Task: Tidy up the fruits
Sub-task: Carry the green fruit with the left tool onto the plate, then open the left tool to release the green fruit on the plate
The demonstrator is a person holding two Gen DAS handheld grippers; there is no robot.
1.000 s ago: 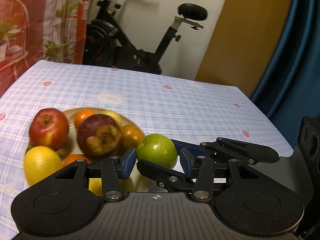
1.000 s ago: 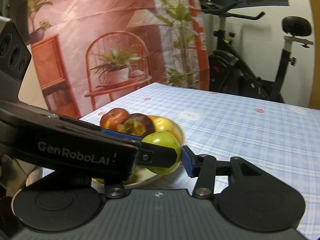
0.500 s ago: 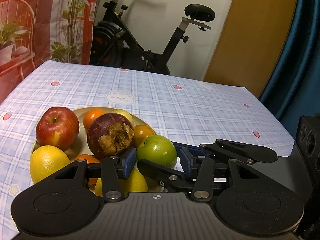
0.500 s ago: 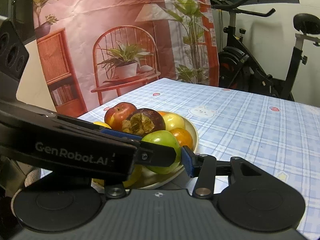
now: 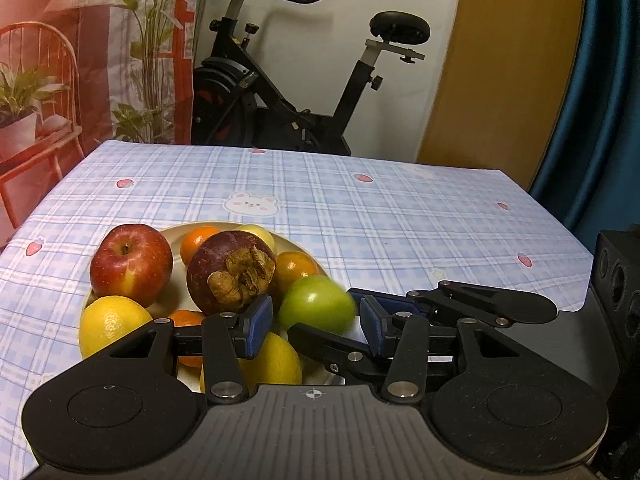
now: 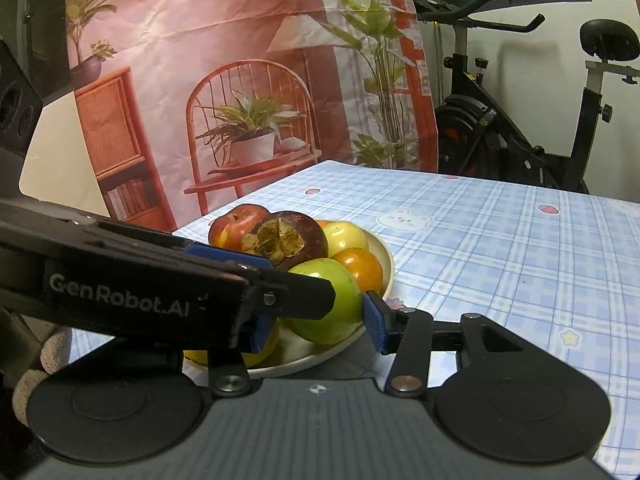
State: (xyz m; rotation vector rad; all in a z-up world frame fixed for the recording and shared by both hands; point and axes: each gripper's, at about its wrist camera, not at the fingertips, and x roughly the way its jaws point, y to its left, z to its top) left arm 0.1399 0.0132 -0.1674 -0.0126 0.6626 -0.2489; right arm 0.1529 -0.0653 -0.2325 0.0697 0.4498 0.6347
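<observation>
A cream plate (image 5: 176,236) on the blue checked tablecloth holds a red apple (image 5: 130,264), a dark mangosteen (image 5: 228,270), oranges (image 5: 296,266) and lemons (image 5: 110,324). A green apple (image 5: 318,308) sits at the plate's near right edge, between the blue pads of both grippers. My left gripper (image 5: 316,324) has a small gap on each side of it. My right gripper (image 6: 316,320) crosses under the left one; its right pad (image 6: 374,320) is at the apple (image 6: 334,304), and its left pad is partly hidden by the left gripper's finger (image 6: 160,280).
The tablecloth (image 5: 400,224) stretches beyond and to the right of the plate. An exercise bike (image 5: 280,92) stands behind the table's far edge. A printed backdrop (image 6: 240,80) hangs on the left, a blue curtain (image 5: 600,100) on the right.
Both grippers moved with the green apple toward the plate; the plate and fruits now sit closer in. The left gripper's pads have parted slightly from the apple.
</observation>
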